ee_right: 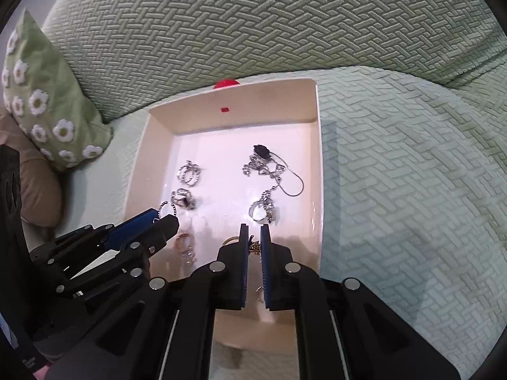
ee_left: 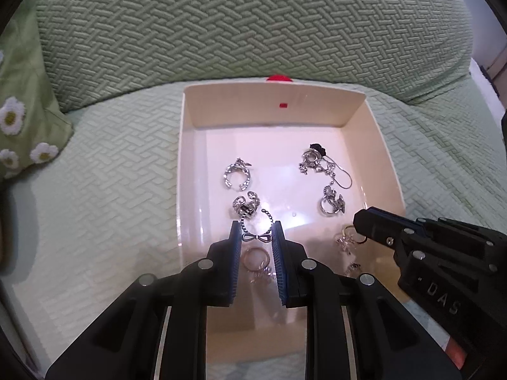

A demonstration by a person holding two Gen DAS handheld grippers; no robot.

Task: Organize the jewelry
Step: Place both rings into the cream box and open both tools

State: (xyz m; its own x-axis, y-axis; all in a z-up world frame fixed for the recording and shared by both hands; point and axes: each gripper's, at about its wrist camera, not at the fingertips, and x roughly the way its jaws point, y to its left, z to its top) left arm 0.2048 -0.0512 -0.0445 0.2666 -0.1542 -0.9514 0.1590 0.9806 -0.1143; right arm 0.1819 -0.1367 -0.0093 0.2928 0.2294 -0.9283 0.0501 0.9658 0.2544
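A cream tray (ee_left: 187, 145) on a green sofa holds several rings and earrings. My left gripper (ee_left: 256, 231) is shut on a beaded silver bow ring (ee_left: 256, 237), pinched between its blue pads above the tray floor. My right gripper (ee_right: 253, 237) is shut on a small gold ring (ee_right: 233, 240) near the tray's front; it also shows in the left wrist view (ee_left: 364, 221). A rose-gold ring (ee_left: 256, 258) lies under the left gripper. Silver rings (ee_left: 237, 174) and a tangle with a black piece (ee_left: 317, 156) lie further back.
The tray (ee_right: 318, 158) sits on a green woven sofa cover (ee_left: 95, 190), against the backrest (ee_left: 253, 25). A daisy-patterned cushion (ee_right: 41, 101) lies to the left. A red object (ee_left: 279, 78) peeks behind the tray's far wall.
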